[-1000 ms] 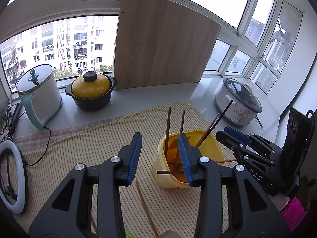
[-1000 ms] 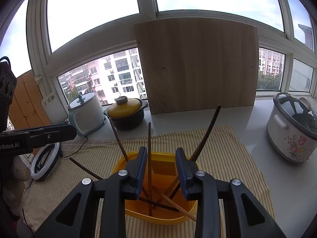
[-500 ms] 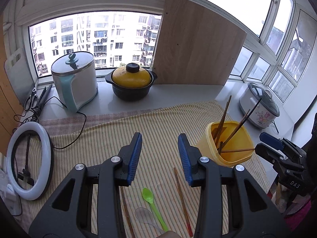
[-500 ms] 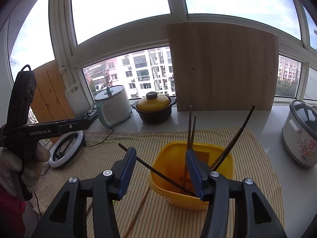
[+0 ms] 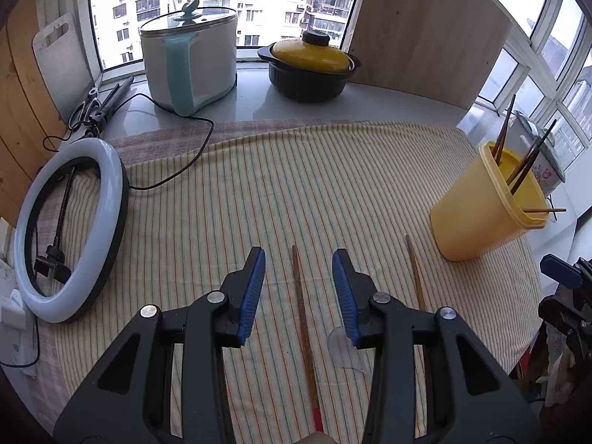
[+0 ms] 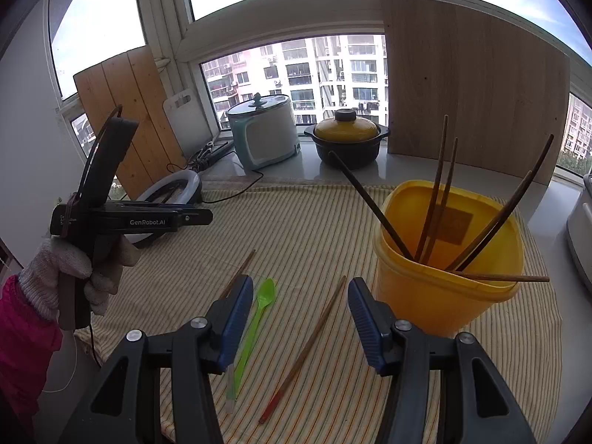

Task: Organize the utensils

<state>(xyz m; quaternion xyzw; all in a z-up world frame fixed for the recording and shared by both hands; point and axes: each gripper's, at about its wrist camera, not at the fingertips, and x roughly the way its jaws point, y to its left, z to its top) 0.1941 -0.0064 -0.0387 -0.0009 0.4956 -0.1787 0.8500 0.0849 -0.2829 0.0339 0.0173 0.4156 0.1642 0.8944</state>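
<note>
My left claw [image 5: 299, 292] hangs half open over the striped cloth [image 5: 296, 185], gripping nothing; a brown chopstick with a red end [image 5: 303, 329] lies on the cloth between its blue pads [image 5: 251, 292], untouched. My right claw [image 6: 296, 318] stands apart too, with its jaws at this moment just a shade wider, and it holds nothing; a second red-tipped chopstick [image 6: 307, 347] lies on the cloth below the gap.

The loose utensils are thin. Both chopsticks are plain brown wood, and their long axes run from the near edge of the tabletop toward the window edge, red ends nearest me. A bright green plastic spoon [image 6: 255, 322] lies just beside the right claw's left pad, bowl toward the window, handle toward me. A third chopstick [image 6: 236, 273] lies partly hidden behind that pad. In the left wrist view, a clear plastic spoon bowl [image 5: 342, 346] peeks out under the right pad.

The yellow tub [image 6: 444, 288] stands upright near the right edge of the cloth, just beside my right claw. It holds several dark and brown chopsticks [image 6: 433, 199] leaning outward in different directions; one lies almost level across the rim.

Along the window edge stand a white and teal cooker [image 5: 192, 59], a black pot with a yellow lid [image 5: 310, 66] and a wooden board [image 5: 425, 26]. A ring light [image 5: 74, 222] lies at the left edge, its cable trailing across the cloth corner.
</note>
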